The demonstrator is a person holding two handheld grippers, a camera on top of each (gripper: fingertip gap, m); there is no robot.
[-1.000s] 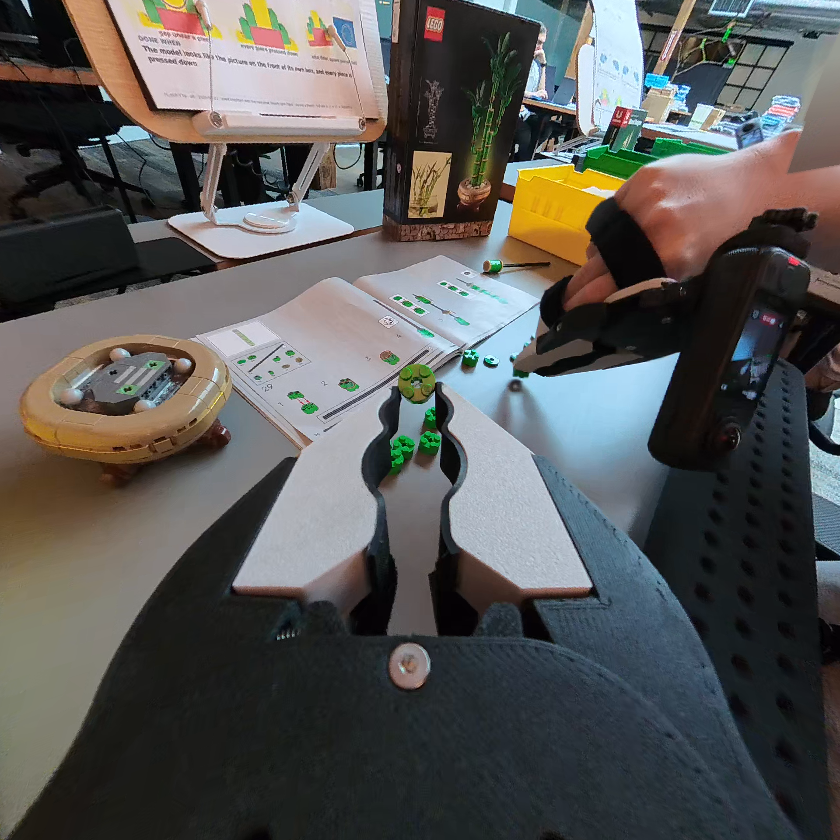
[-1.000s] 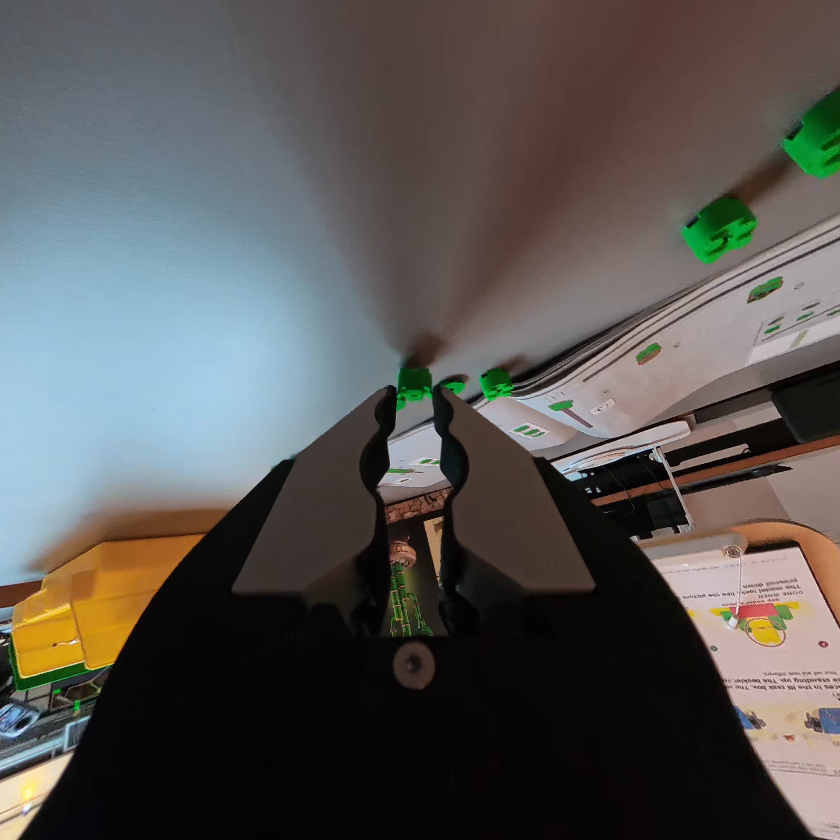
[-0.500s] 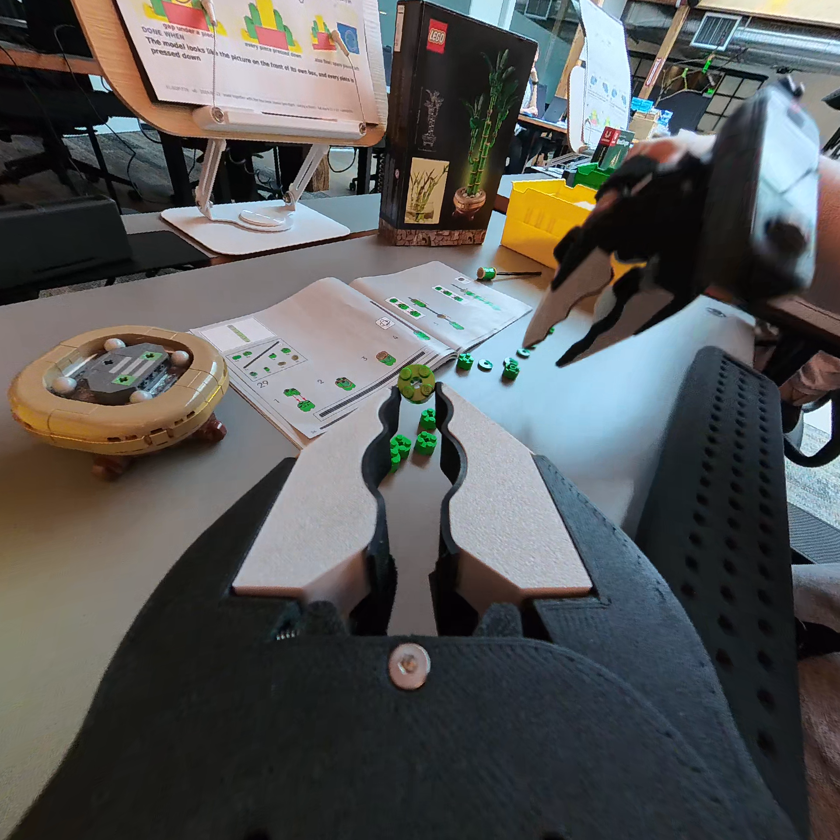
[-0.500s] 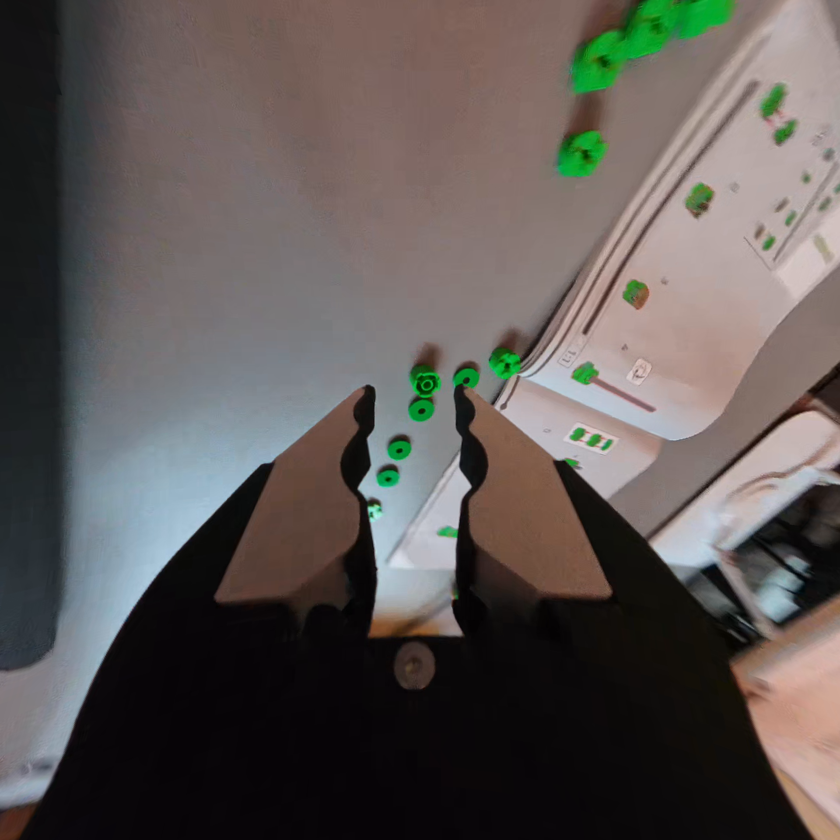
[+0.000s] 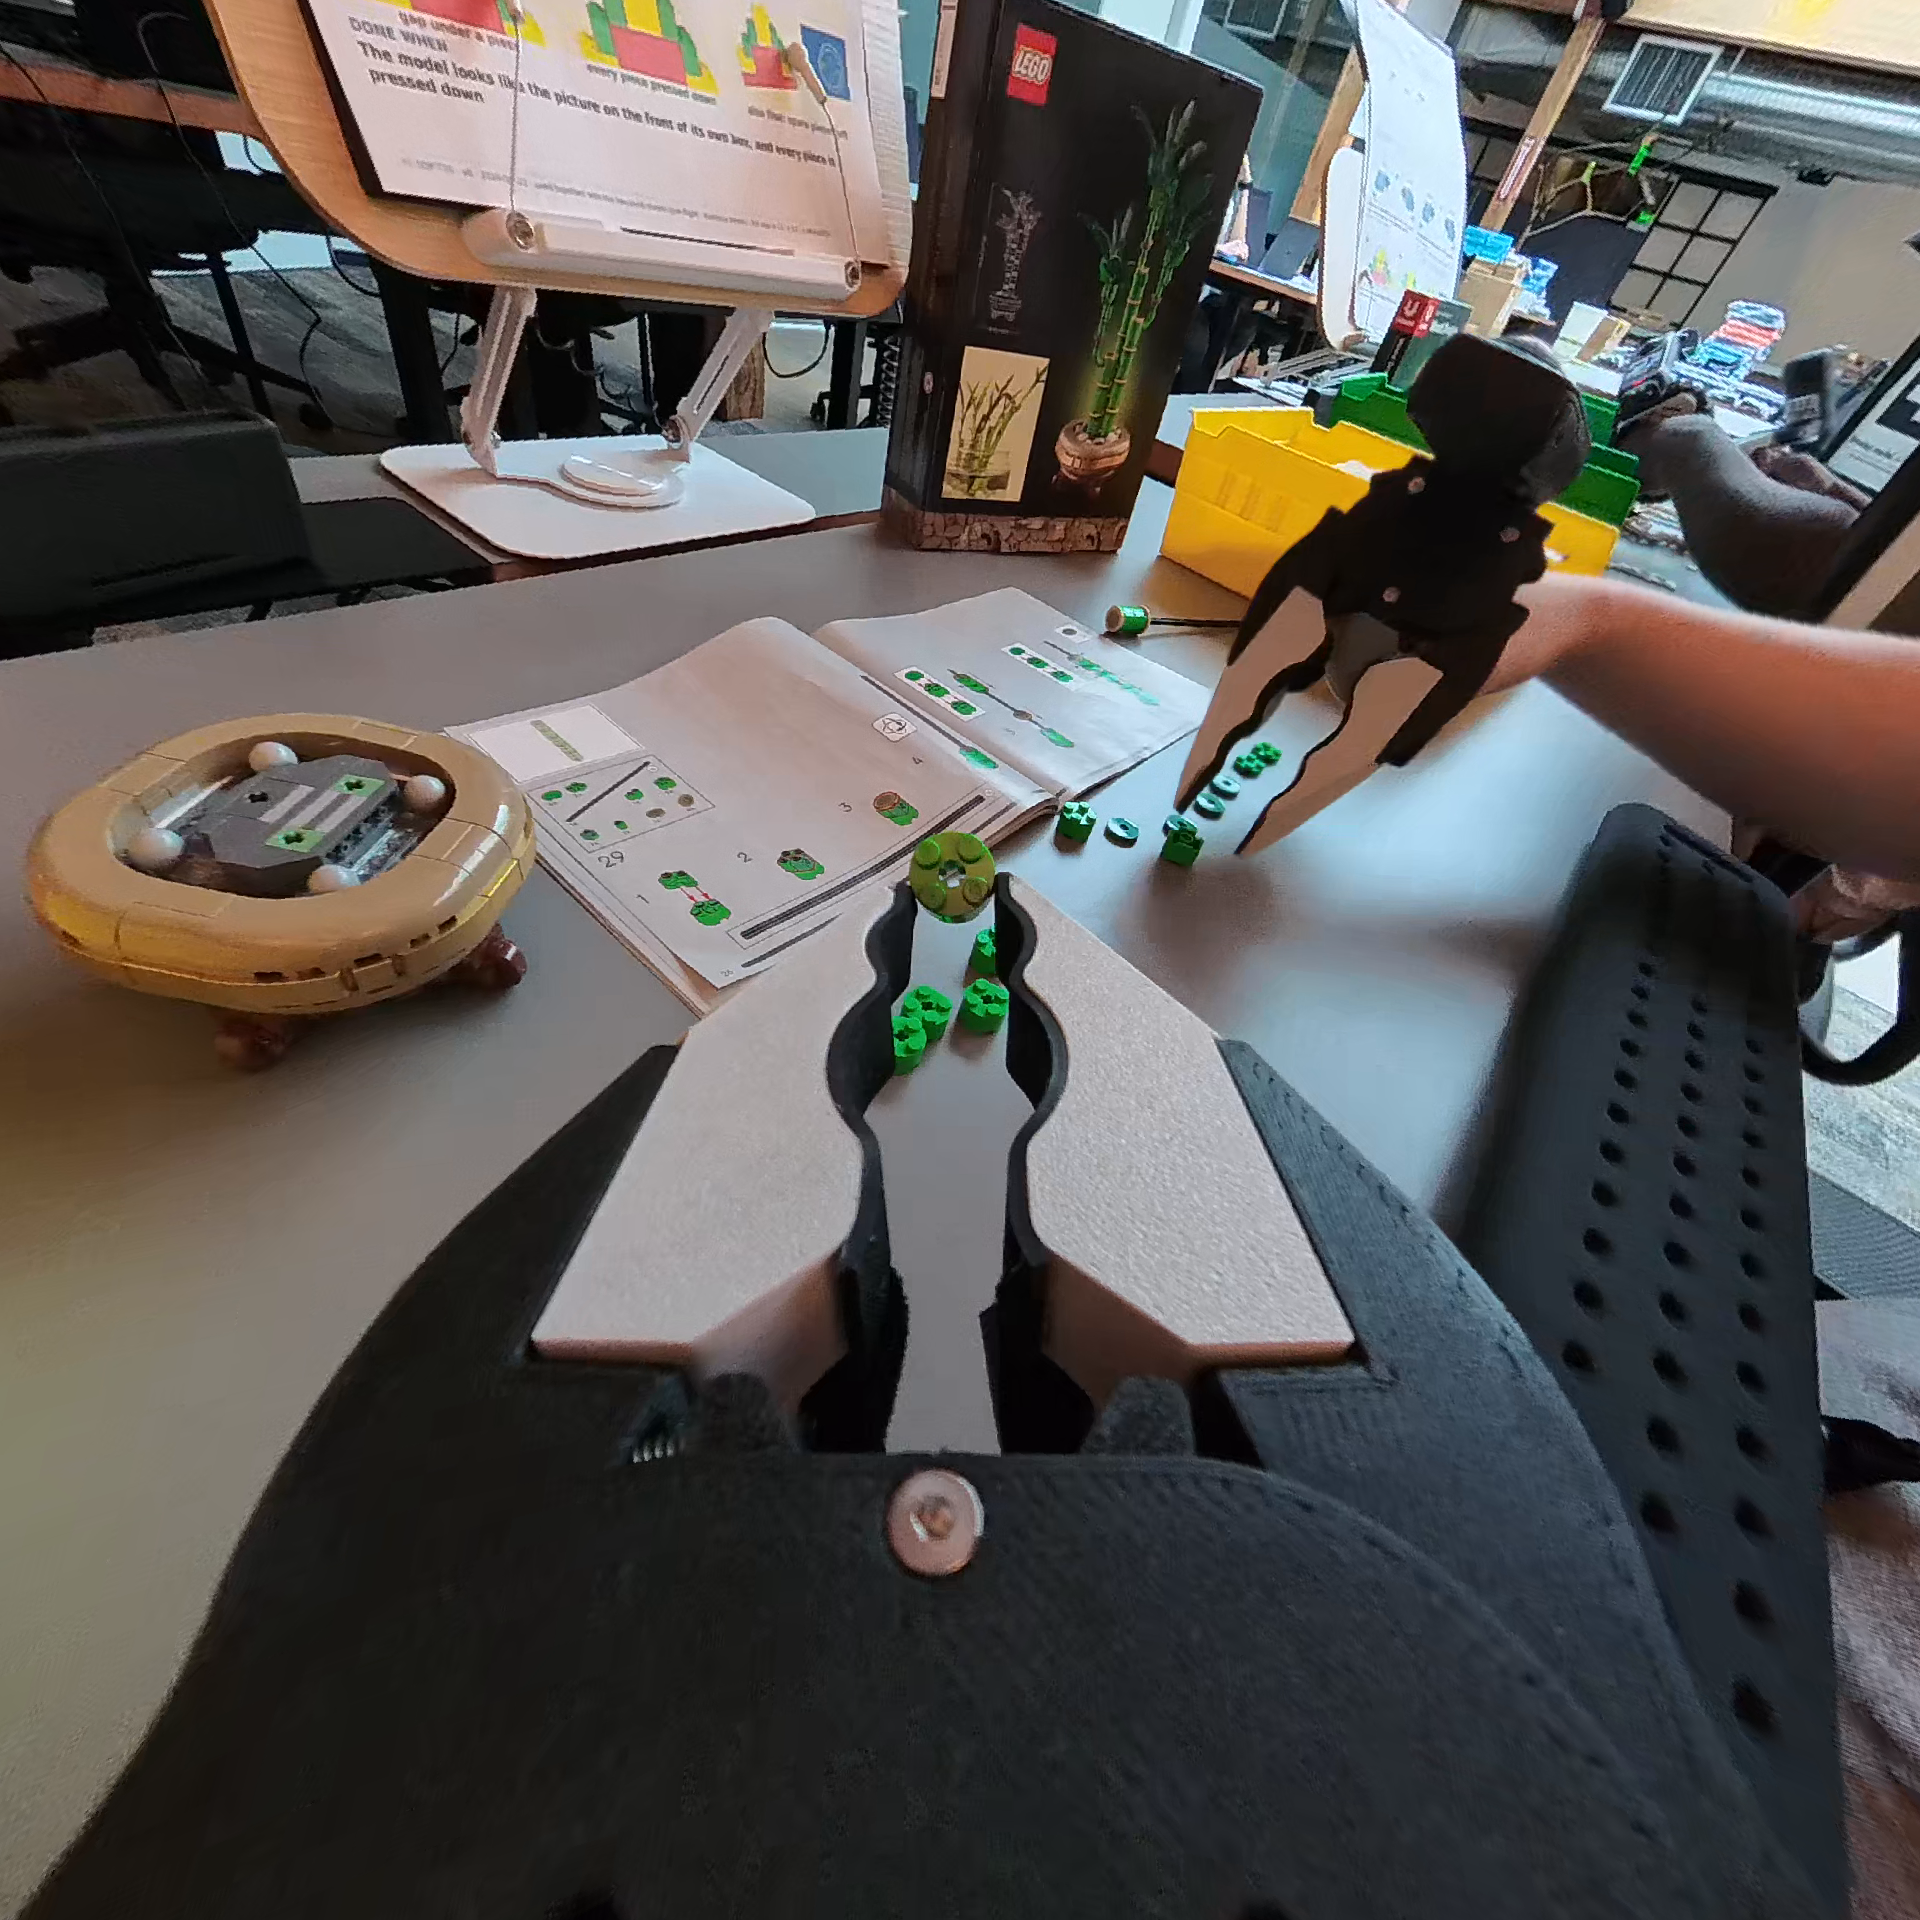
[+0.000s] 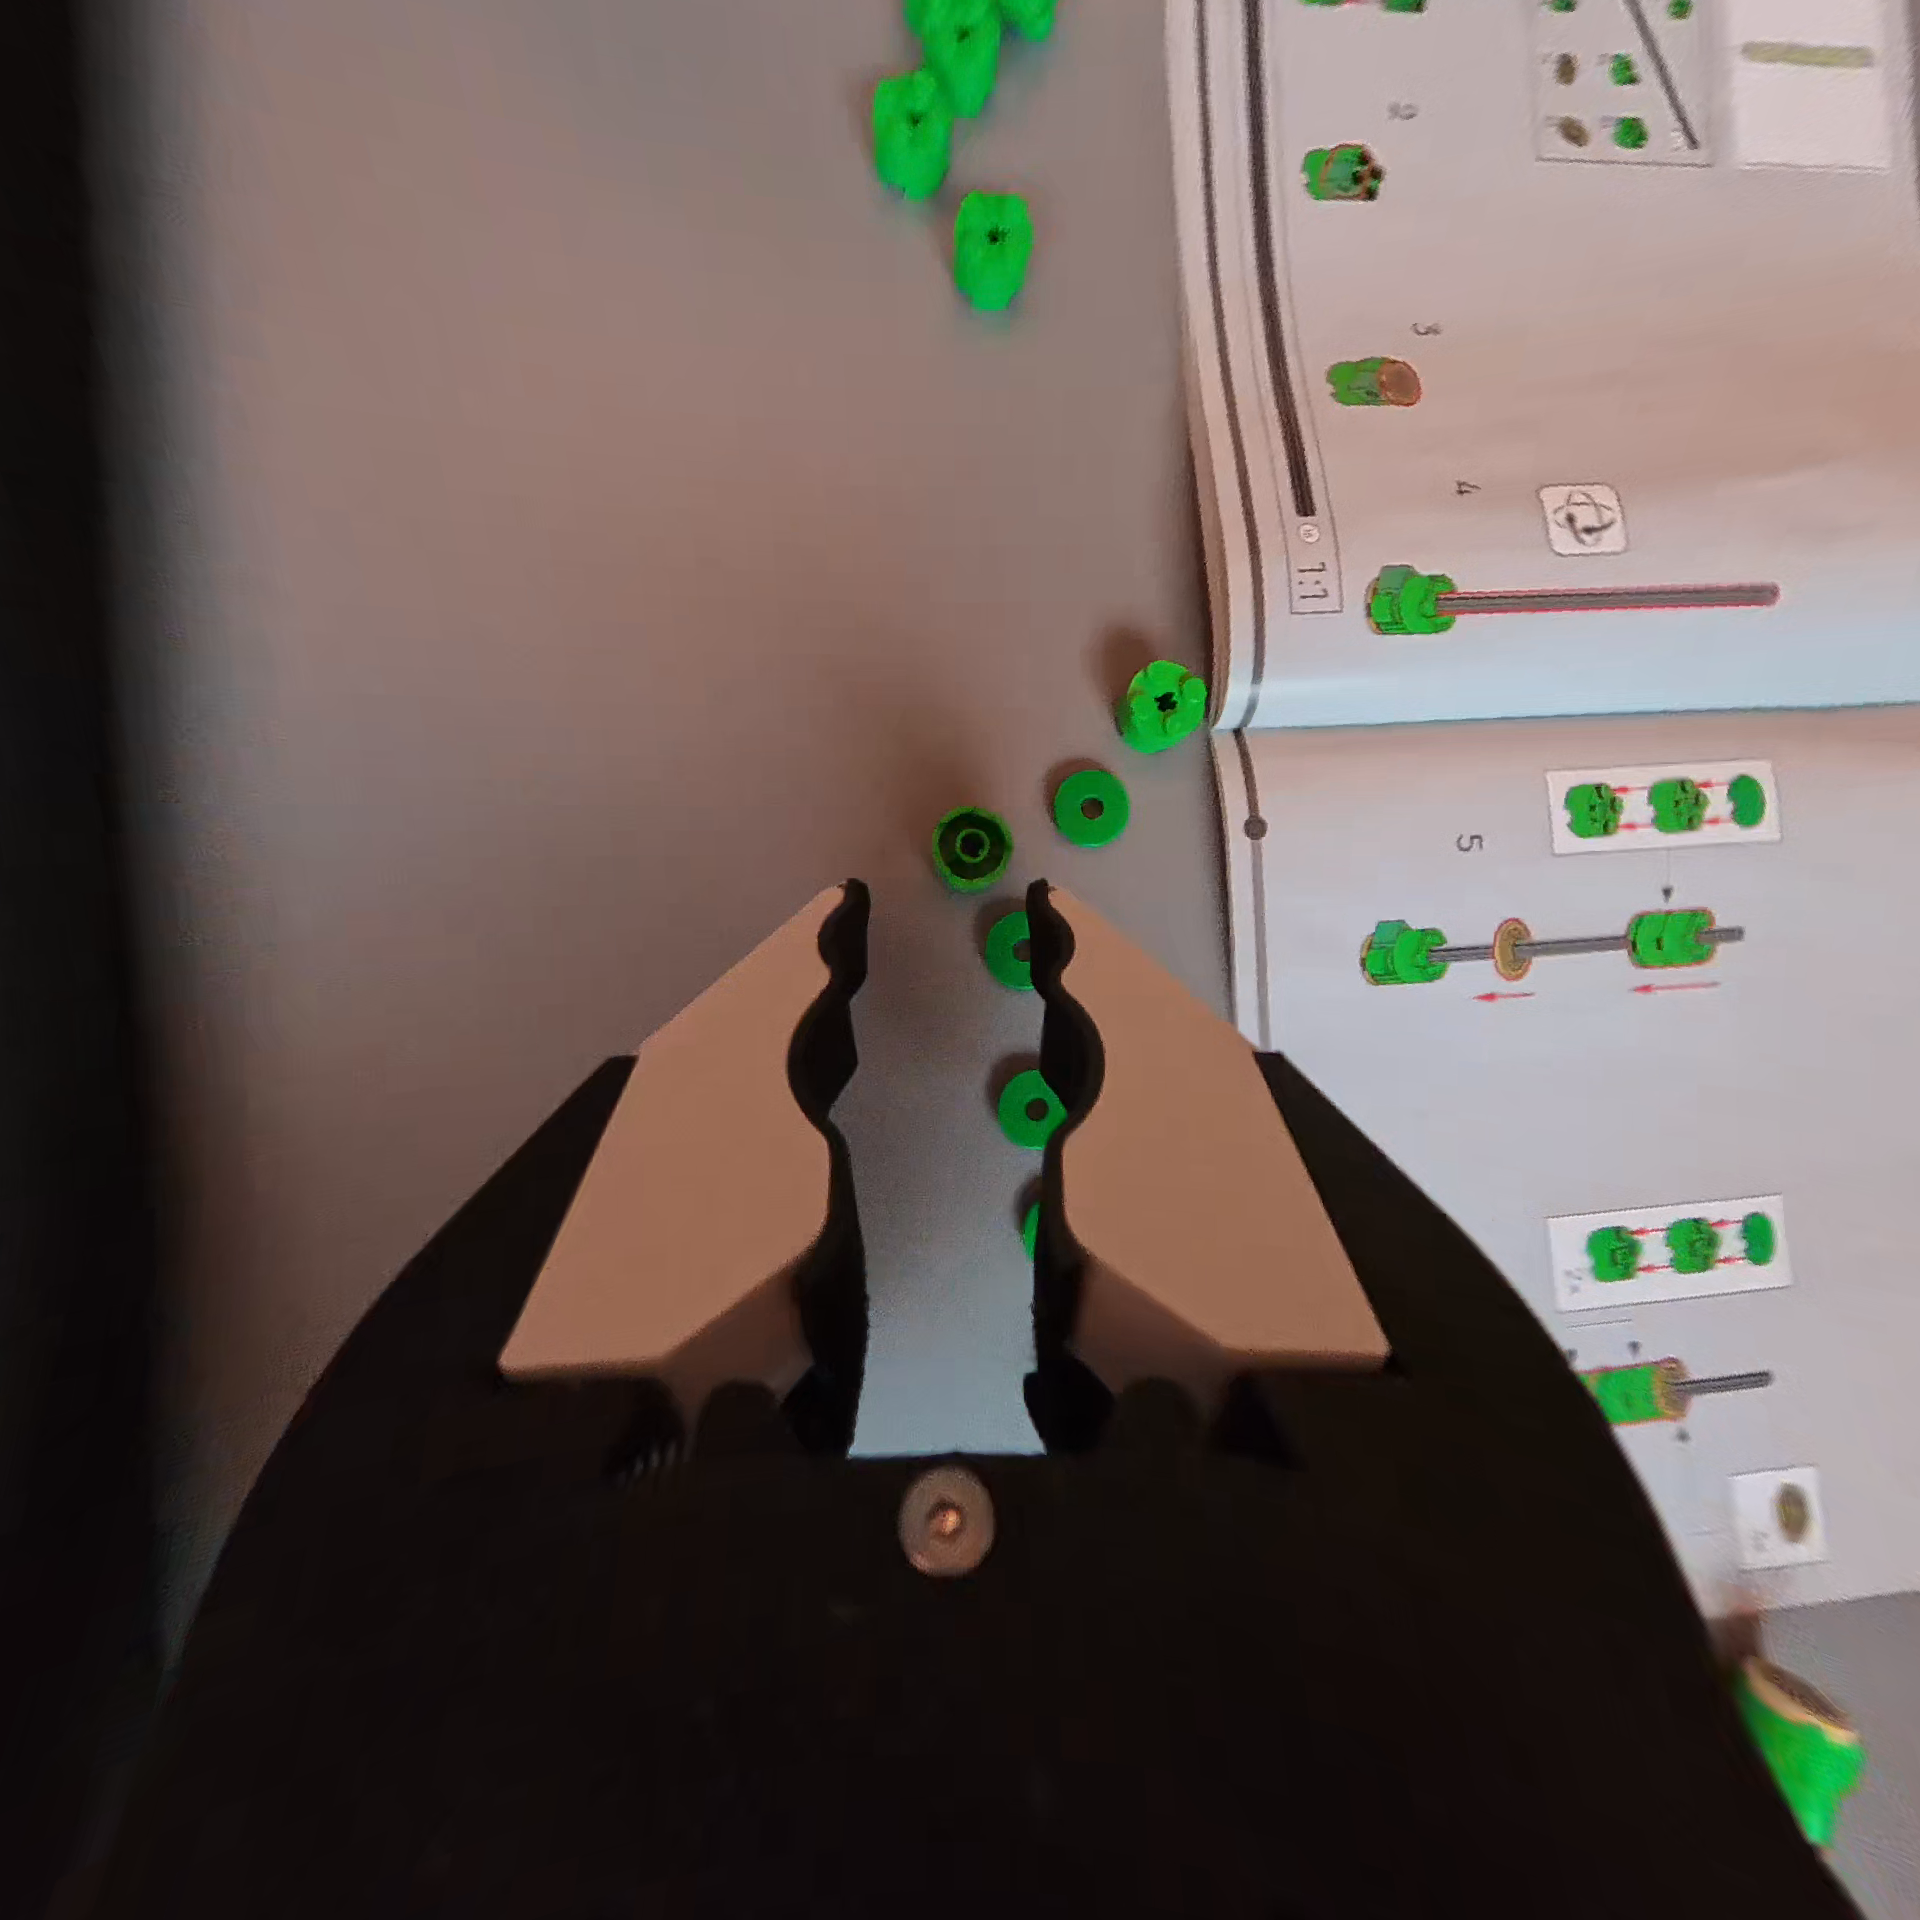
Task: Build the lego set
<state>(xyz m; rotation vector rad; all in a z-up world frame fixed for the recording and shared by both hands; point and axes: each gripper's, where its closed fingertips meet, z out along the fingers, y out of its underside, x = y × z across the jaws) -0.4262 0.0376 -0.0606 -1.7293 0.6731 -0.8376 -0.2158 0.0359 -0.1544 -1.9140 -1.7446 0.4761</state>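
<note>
My left gripper [image 5: 951, 896] is shut on a lime round plate [image 5: 951, 876] and holds it above the grey table [image 5: 312, 1195]. Several green round bricks [image 5: 940, 1013] lie on the table below it. The tan pot base [image 5: 275, 847] stands at the left. My right gripper [image 6: 945, 894] is open and empty, pointing down at the table; it also shows in the left wrist view [image 5: 1216, 831]. A small green round piece [image 6: 971, 847] lies just ahead of its tips. Flat green round plates [image 6: 1089, 807] lie in a row by its right finger [image 6: 1049, 987].
The open instruction booklet [image 5: 831, 748] lies behind the pieces and shows in the right wrist view [image 6: 1558, 727]. A green brick [image 6: 1162, 707] touches its edge. The set's box [image 5: 1060, 281], a yellow bin [image 5: 1299, 488] and a document stand [image 5: 623, 135] are behind. A black chair back [image 5: 1662, 1143] is right.
My right gripper has lifted, turned to point down over the small green pieces and opened wider. My left gripper has stayed put with the lime plate.
</note>
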